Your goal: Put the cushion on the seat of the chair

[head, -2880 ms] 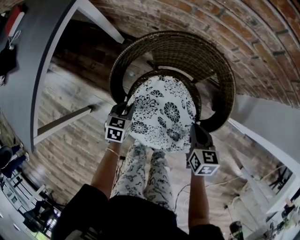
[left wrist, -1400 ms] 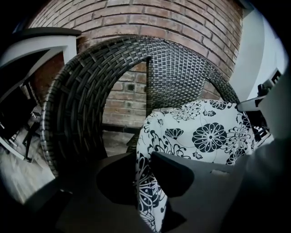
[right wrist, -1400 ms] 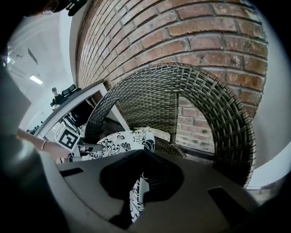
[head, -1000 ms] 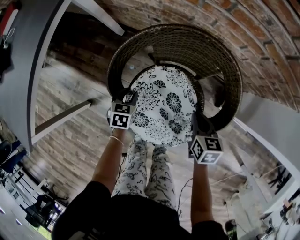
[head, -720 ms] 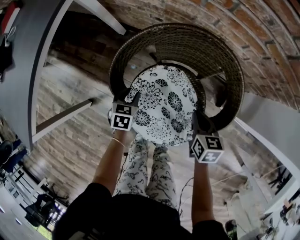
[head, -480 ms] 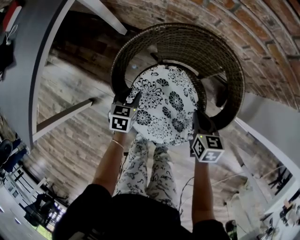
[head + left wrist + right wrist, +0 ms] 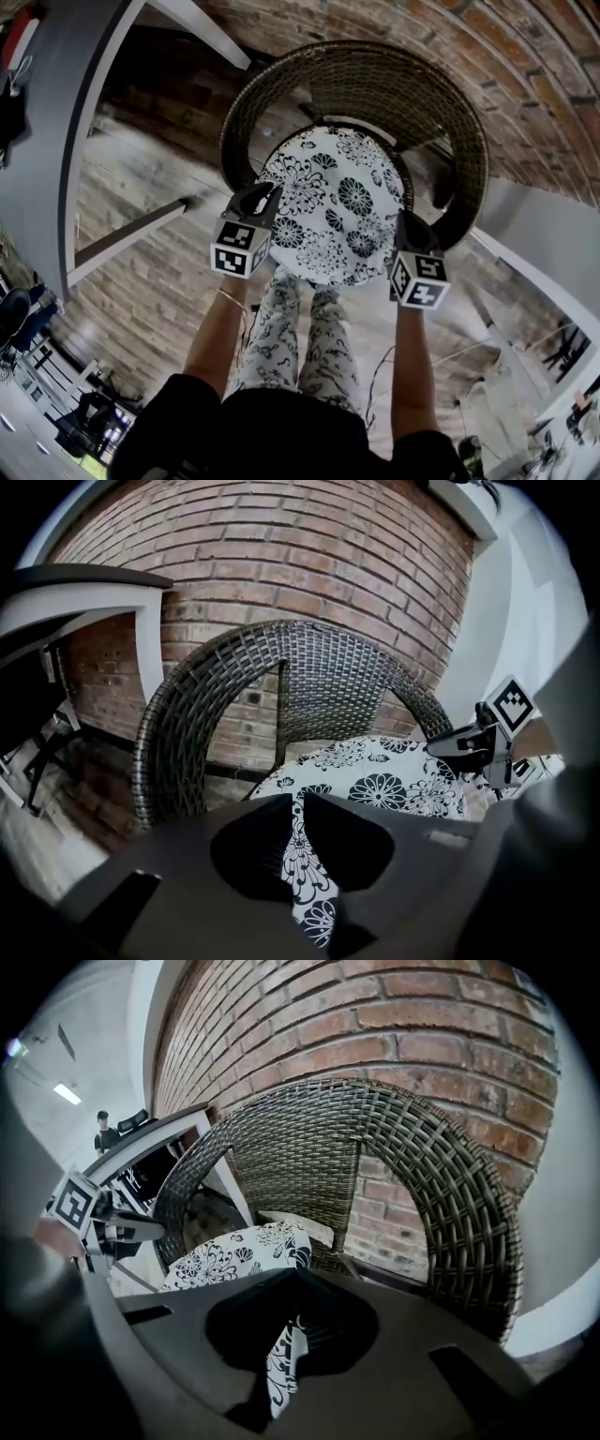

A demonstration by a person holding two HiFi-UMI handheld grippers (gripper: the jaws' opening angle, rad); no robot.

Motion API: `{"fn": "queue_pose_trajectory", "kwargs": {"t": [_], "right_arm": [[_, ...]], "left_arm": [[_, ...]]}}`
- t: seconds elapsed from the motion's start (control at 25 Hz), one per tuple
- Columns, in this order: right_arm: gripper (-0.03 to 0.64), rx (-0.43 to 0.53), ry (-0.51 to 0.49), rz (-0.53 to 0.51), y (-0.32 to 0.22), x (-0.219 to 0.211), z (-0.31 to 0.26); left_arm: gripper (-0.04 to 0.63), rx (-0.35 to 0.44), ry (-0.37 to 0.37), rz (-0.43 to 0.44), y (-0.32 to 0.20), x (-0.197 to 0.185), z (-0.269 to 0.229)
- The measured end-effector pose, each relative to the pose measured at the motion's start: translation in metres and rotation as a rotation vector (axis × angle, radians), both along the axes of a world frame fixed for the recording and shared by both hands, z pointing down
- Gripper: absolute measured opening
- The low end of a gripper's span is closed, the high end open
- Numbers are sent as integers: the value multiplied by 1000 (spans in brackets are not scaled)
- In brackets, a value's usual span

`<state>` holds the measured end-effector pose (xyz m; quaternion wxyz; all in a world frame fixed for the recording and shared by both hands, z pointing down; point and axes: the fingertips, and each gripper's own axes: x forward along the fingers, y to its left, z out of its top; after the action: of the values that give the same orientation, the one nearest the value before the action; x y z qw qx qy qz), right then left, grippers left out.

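Head view: the cushion, white with black flowers, lies across the round seat of the wicker chair, inside the curve of the chair's back, and its near edge reaches past the front of the seat. The left tool is at the cushion's left edge, beside the chair's left arm. The right tool is at the cushion's right front edge, just inside the chair's right arm.

Left gripper view: the left tool has just been closing, and a strip of the cushion's patterned edge now fills the narrow gap between its jaws, which pinch it. The rest of the cushion spreads away from the tool over the seat, in front of the chair's woven back. The right tool shows at the cushion's far side.

Right gripper view: the right tool is clamped on a fold of the cushion, whose fabric runs down between the jaws. The cushion stretches to the left from there, with the chair's back rising behind it. The left tool is at the cushion's other edge.
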<state>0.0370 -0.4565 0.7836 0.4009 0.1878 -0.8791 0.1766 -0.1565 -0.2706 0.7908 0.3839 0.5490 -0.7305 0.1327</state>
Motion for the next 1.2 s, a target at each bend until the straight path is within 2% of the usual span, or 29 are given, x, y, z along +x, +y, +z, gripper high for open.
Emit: {"fn": "queue_pose_trajectory", "kwargs": {"t": [0.16, 0.36, 0.56, 0.72, 0.92, 1.08, 1.2], "right_arm": [[2, 9, 36, -1, -5, 4, 12], [3, 30, 81, -6, -11, 7, 24], [5, 39, 110, -12, -12, 12, 30], [24, 46, 131, -2, -12, 18, 33], [57, 53, 124, 29, -12, 24, 28], [55, 46, 93, 96, -13, 33, 19], [54, 56, 70, 110, -10, 34, 9]], "left_arm": [[5, 44, 8, 30, -7, 7, -10], [5, 120, -6, 39, -16, 7, -30], [5, 157, -74, 54, -22, 2, -49], [5, 171, -74, 39, -19, 1, -57], [5, 186, -82, 9, -14, -1, -66], [5, 197, -89, -7, -9, 0, -71], [4, 194, -89, 0, -6, 1, -75]]}}
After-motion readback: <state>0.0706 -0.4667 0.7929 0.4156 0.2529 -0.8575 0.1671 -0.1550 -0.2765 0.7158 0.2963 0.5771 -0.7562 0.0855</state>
